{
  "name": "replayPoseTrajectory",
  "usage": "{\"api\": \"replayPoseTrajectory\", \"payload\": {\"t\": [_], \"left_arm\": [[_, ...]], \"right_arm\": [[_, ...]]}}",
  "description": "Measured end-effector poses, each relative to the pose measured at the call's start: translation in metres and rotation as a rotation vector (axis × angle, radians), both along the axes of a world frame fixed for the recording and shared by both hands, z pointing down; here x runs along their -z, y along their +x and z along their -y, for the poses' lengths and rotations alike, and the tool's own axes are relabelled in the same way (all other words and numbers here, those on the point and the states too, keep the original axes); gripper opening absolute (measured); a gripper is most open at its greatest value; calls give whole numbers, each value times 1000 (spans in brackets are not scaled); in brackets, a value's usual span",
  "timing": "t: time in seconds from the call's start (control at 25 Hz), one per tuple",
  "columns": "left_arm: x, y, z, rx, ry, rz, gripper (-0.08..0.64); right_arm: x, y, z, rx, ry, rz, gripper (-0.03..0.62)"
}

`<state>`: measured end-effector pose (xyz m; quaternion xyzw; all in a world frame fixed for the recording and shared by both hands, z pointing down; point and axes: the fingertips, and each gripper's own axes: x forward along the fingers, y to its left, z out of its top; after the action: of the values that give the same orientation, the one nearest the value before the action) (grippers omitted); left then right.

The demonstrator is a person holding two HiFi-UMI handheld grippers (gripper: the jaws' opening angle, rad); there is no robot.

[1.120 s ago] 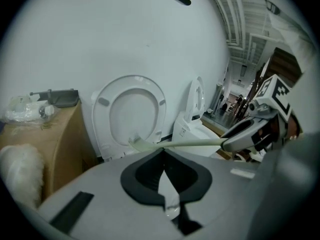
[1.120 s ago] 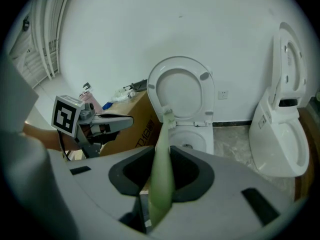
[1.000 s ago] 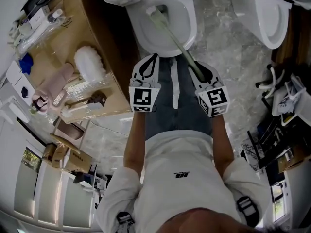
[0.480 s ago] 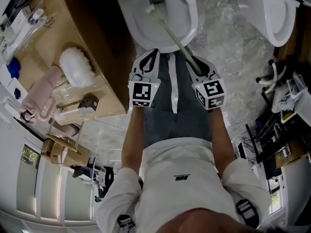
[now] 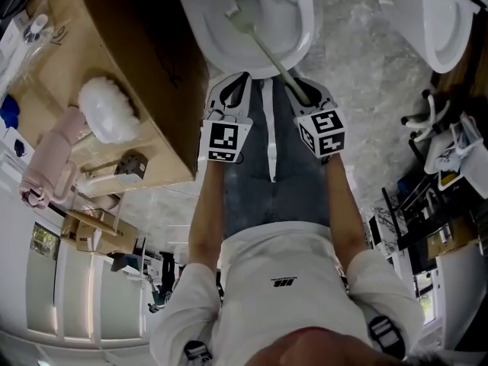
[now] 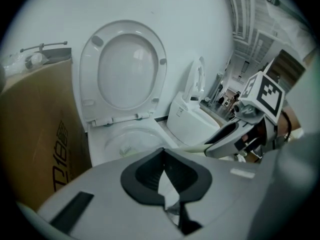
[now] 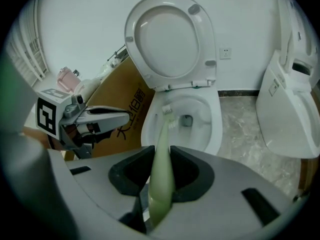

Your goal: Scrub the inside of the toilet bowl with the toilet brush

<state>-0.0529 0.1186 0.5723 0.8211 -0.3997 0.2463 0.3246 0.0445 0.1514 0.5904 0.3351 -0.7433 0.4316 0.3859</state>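
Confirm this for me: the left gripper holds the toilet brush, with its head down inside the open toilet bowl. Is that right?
Wrong gripper. The right gripper holds the toilet brush, as the right gripper view shows; the left gripper is shut on nothing. The brush's head is indeed down inside the open toilet bowl.

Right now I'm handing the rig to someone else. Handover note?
Left gripper: shut, empty, beside the right one at the bowl's front.
Right gripper: shut on the brush handle.
Brush head is down inside the bowl, next to the drain; lid is up.
Done: brush gripped and in the bowl.
Left: scrub round the inside. The pictures don't show how much is scrubbed so far.
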Motion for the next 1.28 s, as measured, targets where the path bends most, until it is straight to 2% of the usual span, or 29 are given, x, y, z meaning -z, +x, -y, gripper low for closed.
{"api": "replayPoseTrajectory", "payload": {"t": [0.32, 0.64, 1.28], "left_arm": [[-14, 1, -8, 5, -26, -5, 9], [-19, -2, -13, 15, -37, -3, 9], [-21, 4, -13, 10, -40, -8, 9]], "right_arm": [[-40, -8, -14, 39, -99, -28, 89], [-59, -8, -29, 60, -198, -63, 89], [-70, 10, -36, 58, -285, -132, 89]]}}
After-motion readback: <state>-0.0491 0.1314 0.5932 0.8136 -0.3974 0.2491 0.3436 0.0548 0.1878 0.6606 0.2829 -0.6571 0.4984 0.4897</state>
